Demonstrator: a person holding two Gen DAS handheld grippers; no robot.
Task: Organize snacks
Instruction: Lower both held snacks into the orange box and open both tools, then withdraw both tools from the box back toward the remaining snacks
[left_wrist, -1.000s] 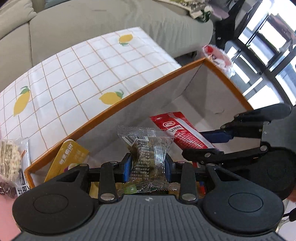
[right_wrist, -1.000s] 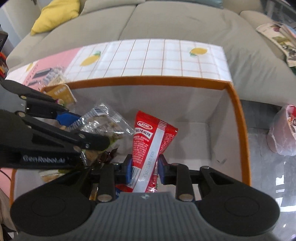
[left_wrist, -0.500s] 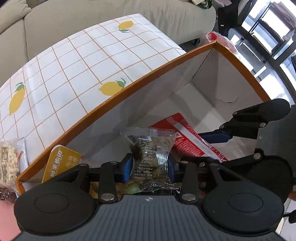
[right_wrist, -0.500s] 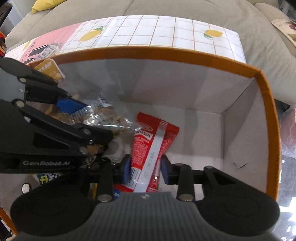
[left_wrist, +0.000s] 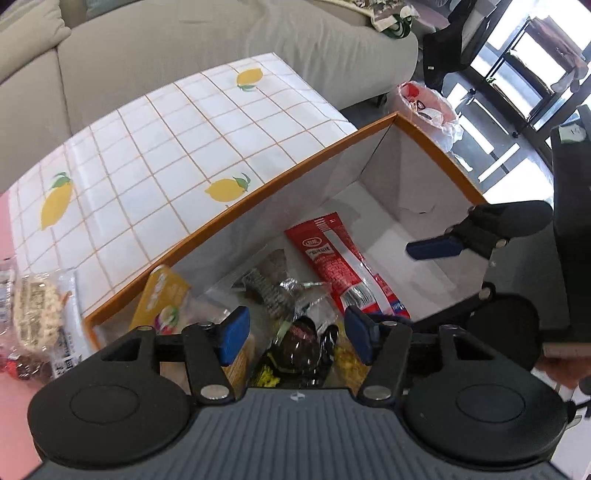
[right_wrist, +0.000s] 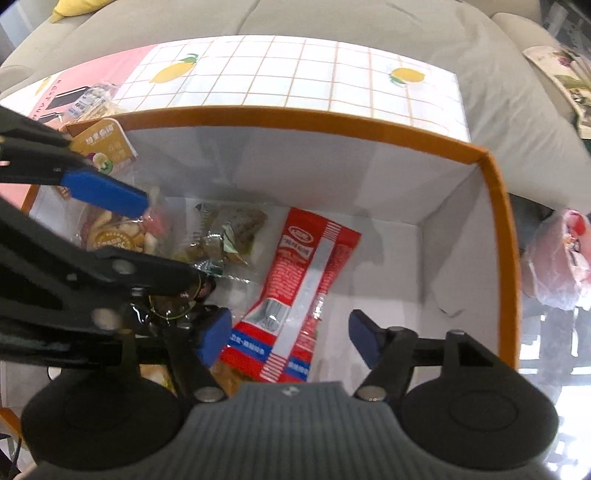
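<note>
An orange-rimmed white box (left_wrist: 258, 195) (right_wrist: 295, 118) holds several snacks. My left gripper (left_wrist: 295, 332) hangs over its left part with its jaws opening and nothing gripped. A clear packet (left_wrist: 273, 291) (right_wrist: 229, 232) lies loose on the pile below it. Over the box's middle, my right gripper (right_wrist: 288, 338) has its jaws opening too. The red packet (right_wrist: 306, 280) (left_wrist: 332, 254) lies flat on the box floor beneath them, and the pads do not press it. One blue pad (right_wrist: 107, 195) of the left gripper shows in the right wrist view.
A yellow packet (left_wrist: 162, 295) leans in the box's left corner beside a cookie packet (right_wrist: 118, 232). More snack packets (left_wrist: 37, 314) lie on the lemon-check tablecloth (left_wrist: 166, 147). A grey sofa (left_wrist: 184, 48) stands behind, and a pink plastic bag (right_wrist: 554, 258) sits beyond the box.
Both grippers have opened. The left let go of the clear packet and the right let go of the red packet; both packets now lie in the box. The left gripper rose slightly.
</note>
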